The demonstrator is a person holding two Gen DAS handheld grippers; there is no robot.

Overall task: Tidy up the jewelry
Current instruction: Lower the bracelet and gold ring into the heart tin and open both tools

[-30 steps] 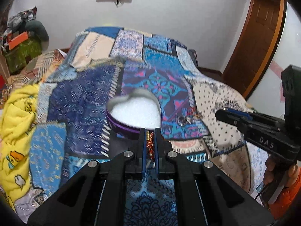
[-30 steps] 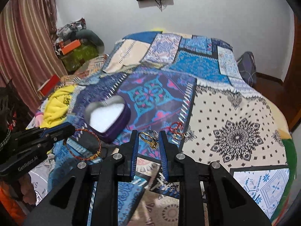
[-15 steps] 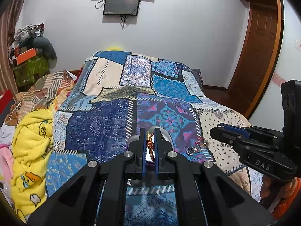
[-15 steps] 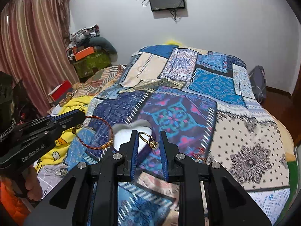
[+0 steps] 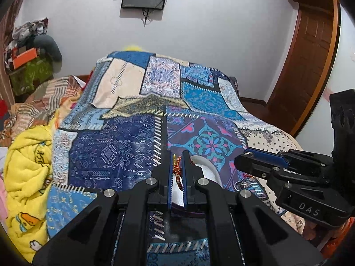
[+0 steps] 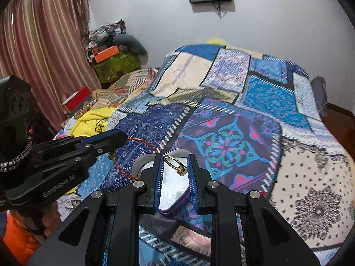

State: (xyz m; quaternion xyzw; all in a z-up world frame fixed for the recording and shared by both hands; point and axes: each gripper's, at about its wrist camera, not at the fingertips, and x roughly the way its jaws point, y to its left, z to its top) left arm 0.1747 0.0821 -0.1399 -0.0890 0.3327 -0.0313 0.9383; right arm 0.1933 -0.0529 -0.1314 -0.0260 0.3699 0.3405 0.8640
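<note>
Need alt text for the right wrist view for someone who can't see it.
The right tongs pinch a gold ring just above an open heart-shaped box with a white lining, on a bed under a patchwork quilt. At left, the left tongs hold a thin red-orange bangle beside the box.

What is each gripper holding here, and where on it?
Left gripper: thin red-and-gold bangle, pinched at its rim. Right gripper: gold ring, clamped across its band.

Two grippers, each carrying jewelry over the bed

At lower centre the right gripper (image 6: 175,170) pinches a gold ring (image 6: 175,165) above a heart-shaped box (image 6: 175,188); at left, the left gripper (image 6: 115,138) clamps an orange bangle (image 6: 142,141).
</note>
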